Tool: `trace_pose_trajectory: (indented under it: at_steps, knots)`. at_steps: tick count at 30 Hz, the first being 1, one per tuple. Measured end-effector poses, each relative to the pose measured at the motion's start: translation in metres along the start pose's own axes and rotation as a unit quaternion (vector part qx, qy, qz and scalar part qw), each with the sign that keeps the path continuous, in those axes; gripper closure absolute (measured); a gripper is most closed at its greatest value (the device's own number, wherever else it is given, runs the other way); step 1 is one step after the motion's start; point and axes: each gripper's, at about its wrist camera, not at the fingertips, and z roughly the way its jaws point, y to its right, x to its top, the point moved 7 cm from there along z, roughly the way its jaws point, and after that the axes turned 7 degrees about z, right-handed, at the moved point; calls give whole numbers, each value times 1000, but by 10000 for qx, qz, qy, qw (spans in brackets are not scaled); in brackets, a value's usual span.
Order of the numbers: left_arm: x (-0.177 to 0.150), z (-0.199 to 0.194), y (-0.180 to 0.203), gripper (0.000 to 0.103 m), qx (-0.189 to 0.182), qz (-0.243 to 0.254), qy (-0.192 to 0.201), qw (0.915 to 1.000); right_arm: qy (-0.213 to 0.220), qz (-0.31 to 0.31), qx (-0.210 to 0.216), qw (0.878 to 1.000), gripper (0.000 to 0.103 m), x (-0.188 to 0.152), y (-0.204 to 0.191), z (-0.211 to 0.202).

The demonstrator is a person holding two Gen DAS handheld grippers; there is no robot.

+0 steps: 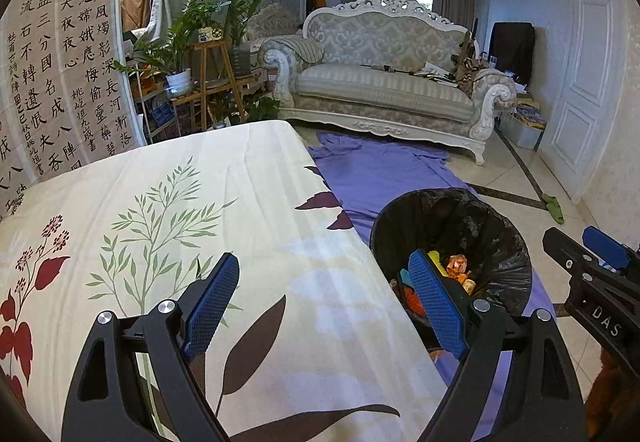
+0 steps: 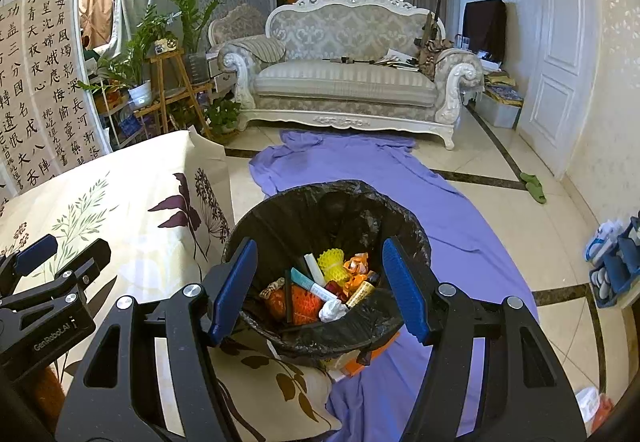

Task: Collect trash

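The round bin lined with a black plastic bag (image 2: 320, 226) is seen on the lilac sheet spread over the tiled floor (image 2: 460, 226), just beside the edge of the cream cloth printed with leaves (image 1: 200, 242). In the right wrist view, mixed rubbish (image 2: 320, 282) lies in the bin: a yellow foam net, orange wrappers, small tubes and a crumpled white tissue. The right gripper (image 2: 318, 290) is held above the bin, its blue-padded jaws parted with nothing between them. The left gripper (image 1: 324, 302) is likewise spread wide and empty over the cloth, with the bin at its two o'clock. No loose rubbish can be made out on the cloth, so the collecting is judged nearly finished. Before any withdrawal, the cloth and floor should be scanned for leftovers, and the liner's rim should be kept clear of the jaws.
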Motion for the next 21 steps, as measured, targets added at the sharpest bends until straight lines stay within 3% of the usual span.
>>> trace_pose_trajectory:
  at_steps: [21]
  knots:
    - [8, -5, 0, 19, 15, 33, 43, 10000, 8, 0, 0, 10000, 40, 0, 0, -1]
